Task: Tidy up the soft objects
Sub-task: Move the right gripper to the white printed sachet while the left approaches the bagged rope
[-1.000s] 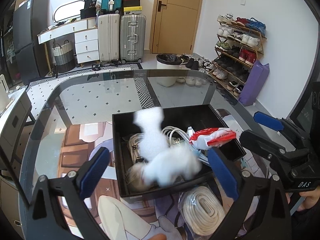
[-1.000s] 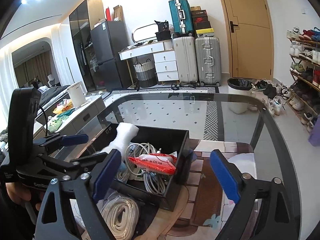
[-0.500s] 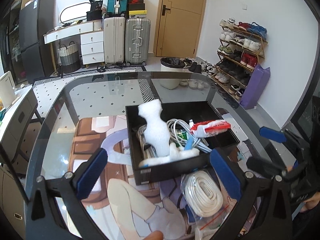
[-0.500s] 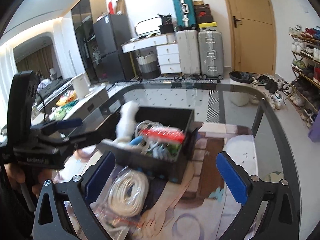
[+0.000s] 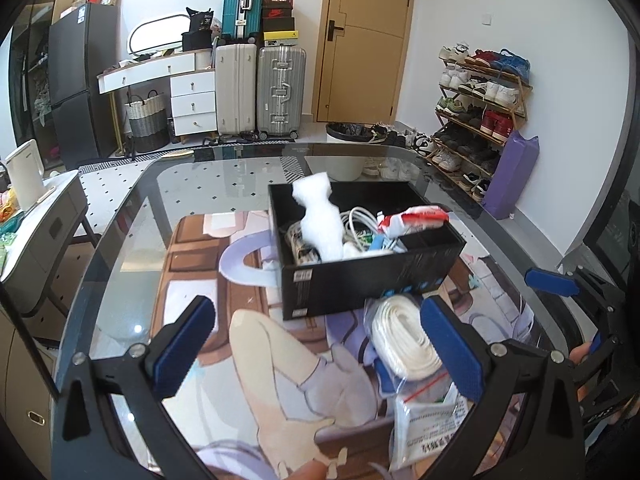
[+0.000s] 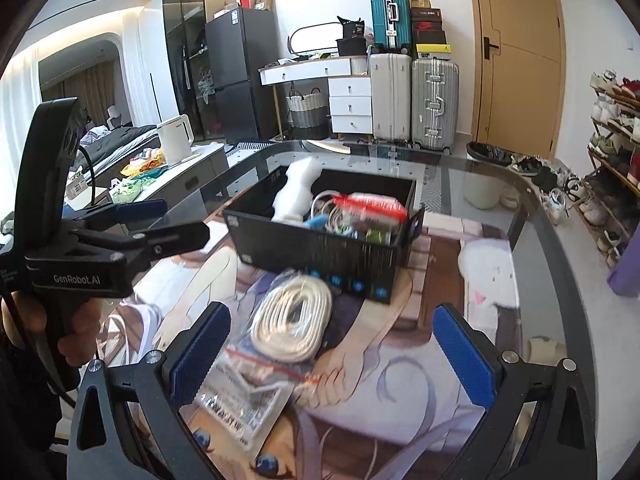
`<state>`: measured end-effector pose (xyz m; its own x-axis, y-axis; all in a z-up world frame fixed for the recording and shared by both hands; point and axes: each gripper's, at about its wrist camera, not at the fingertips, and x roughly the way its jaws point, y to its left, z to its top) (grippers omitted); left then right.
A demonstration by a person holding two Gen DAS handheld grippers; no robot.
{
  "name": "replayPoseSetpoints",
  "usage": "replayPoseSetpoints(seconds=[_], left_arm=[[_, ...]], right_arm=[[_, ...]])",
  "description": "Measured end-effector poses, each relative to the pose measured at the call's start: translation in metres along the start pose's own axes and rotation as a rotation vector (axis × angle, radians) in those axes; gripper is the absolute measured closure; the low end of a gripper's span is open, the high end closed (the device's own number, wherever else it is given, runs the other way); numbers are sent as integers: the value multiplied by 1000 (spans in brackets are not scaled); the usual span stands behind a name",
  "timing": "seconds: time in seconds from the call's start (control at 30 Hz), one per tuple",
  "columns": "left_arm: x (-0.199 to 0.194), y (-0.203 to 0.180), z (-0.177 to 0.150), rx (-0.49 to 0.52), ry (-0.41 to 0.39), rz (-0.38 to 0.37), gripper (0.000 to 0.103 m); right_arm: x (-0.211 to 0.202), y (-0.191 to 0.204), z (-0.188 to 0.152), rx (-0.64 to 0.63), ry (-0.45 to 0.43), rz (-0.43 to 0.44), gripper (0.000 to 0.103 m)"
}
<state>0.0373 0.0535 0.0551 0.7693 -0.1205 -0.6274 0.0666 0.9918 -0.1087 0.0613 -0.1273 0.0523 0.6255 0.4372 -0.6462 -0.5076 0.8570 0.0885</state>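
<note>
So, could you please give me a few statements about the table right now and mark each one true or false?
1. The white foam stands inside the black box. True.
2. The bagged white rope lies inside the box. False: it lies on the table mat, in front of the box.
3. The right claw is open with nothing gripped. True.
4. The left claw is shut on the red packet. False: it is open and empty; the packet rests in the box.
5. The table has a glass top. True.
</note>
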Motion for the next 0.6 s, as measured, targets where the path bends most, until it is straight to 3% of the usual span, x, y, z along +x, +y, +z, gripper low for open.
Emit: replayPoseSetpoints(seconds=[0.6], left_arm=[[-1, 17, -34, -24, 34, 42, 0]], right_arm=[[21, 13, -33, 52, 109, 20, 1]])
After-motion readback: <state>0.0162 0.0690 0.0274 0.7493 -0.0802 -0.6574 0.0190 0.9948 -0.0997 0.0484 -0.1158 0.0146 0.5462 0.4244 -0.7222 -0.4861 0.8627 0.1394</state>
